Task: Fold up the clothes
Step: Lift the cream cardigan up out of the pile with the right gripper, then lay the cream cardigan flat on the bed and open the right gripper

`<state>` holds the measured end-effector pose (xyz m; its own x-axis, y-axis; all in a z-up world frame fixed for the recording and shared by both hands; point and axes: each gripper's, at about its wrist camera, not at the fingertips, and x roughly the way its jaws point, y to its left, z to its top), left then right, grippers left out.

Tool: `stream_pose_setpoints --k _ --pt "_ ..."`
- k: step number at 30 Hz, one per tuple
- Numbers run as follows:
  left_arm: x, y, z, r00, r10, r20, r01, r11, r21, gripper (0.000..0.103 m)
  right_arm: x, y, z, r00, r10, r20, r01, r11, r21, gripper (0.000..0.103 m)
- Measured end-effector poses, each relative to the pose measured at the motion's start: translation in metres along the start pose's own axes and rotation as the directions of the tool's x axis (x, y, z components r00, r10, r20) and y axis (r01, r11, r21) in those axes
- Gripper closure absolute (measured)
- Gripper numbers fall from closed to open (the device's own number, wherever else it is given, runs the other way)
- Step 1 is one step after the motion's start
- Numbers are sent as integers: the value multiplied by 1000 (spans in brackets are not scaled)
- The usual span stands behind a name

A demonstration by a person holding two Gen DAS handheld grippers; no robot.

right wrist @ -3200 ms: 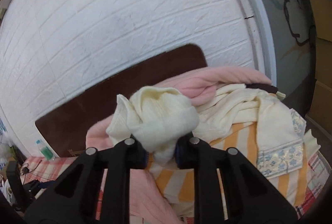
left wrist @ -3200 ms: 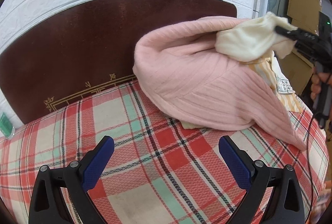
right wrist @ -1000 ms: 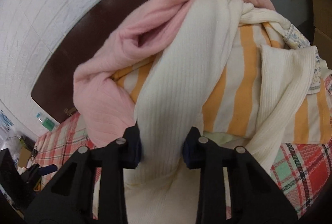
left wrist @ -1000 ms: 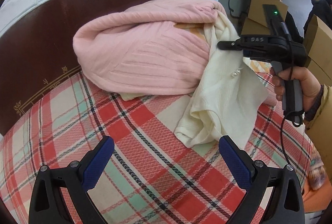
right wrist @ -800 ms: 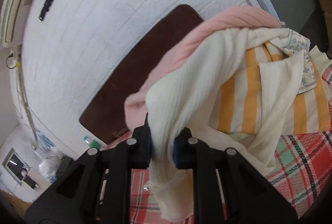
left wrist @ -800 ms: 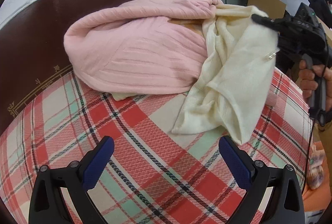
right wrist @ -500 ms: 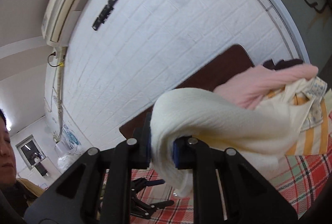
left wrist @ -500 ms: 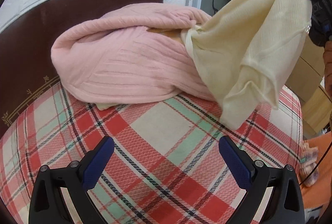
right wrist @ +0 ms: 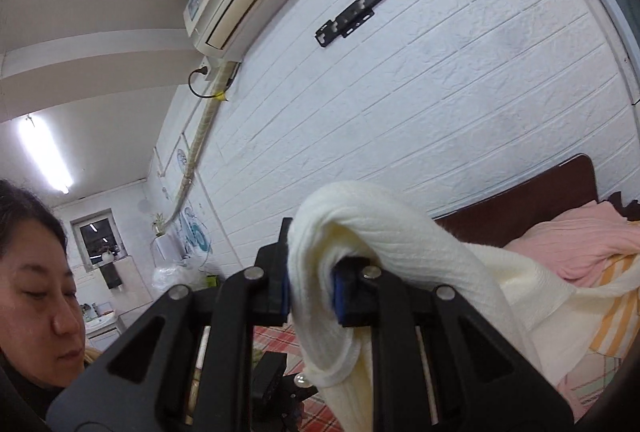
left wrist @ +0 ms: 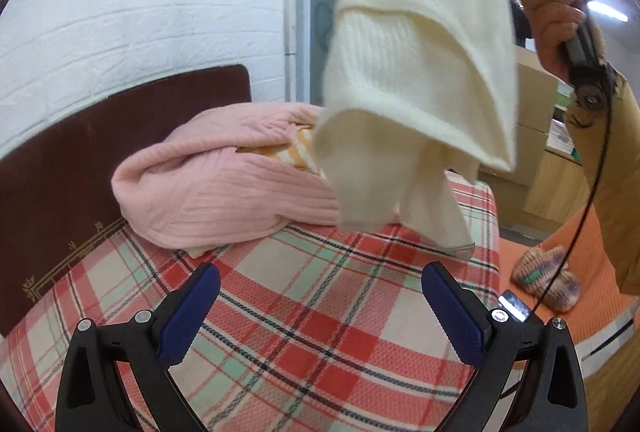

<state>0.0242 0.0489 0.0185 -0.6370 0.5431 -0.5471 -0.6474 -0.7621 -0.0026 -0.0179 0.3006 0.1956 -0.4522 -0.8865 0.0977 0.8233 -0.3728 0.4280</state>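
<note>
My right gripper (right wrist: 310, 294) is shut on a cream ribbed knit garment (right wrist: 400, 252) and holds it high in the air. In the left wrist view the cream garment (left wrist: 420, 72) hangs above the bed's right side, its lower end near the plaid cover. A pink knit garment (left wrist: 224, 188) lies heaped at the head of the bed over an orange striped piece (left wrist: 300, 148). My left gripper (left wrist: 320, 308) is open and empty, low over the plaid bed cover (left wrist: 300, 332), well in front of the heap.
A dark brown headboard (left wrist: 80, 152) and a white brick wall (left wrist: 140, 12) stand behind the bed. Cardboard boxes (left wrist: 536, 112) and slippers (left wrist: 548, 276) on an orange floor lie to the right. The bed's right edge is near the hanging garment.
My right gripper has lifted the cream garment up and off the heap, pulling it free of the pink garment. My left gripper stayed open over the cover.
</note>
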Motion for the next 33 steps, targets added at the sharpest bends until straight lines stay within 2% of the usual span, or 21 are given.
stream_pose_setpoints --k 4,8,15,18,20,22,23,25,26,27,29,30,31,33 --pt "-43 8 -22 998 64 21 -64 998 2 1 29 36 0 996 88 -23 -88 996 -14 85" --pt "-74 13 -37 992 119 46 -119 993 -5 1 73 80 -6 981 180 -74 -183 982 -43 85" --pt "-147 26 -64 984 96 150 -94 995 -25 1 133 125 -19 948 287 -135 -293 956 -29 85" --pt "-171 46 -81 979 122 164 -109 990 -85 1 161 109 -38 948 272 -163 -268 962 47 85" --pt "-174 60 -91 978 157 140 -140 982 -127 1 188 76 -62 949 209 -235 -183 975 126 85" --pt "-166 76 -102 982 162 96 -144 974 -176 1 214 38 -91 938 130 -322 -68 978 197 85" --pt "-159 84 -109 985 160 69 -143 968 -204 1 226 16 -110 922 76 -379 9 976 219 84" --pt "-138 102 -122 991 136 -1 -131 953 -272 1 249 -29 -148 871 -24 -491 166 954 248 83" --pt "-129 109 -128 991 132 -33 -136 945 -298 1 258 -51 -167 832 -72 -550 245 938 247 82" --pt "-120 116 -134 989 130 -64 -144 936 -321 1 263 -71 -188 781 -122 -612 322 919 227 81" --pt "-107 128 -143 987 120 -110 -153 915 -374 1 269 -111 -227 665 -214 -716 466 868 173 68" --pt "-107 129 -150 985 118 -122 -157 907 -392 1 265 -126 -240 625 -256 -738 517 844 145 53" --pt "-107 130 -156 984 116 -133 -161 899 -408 1 258 -137 -249 599 -287 -747 547 828 121 43" --pt "-105 133 -160 983 107 -146 -160 892 -424 1 246 -146 -257 553 -357 -753 576 817 36 42"
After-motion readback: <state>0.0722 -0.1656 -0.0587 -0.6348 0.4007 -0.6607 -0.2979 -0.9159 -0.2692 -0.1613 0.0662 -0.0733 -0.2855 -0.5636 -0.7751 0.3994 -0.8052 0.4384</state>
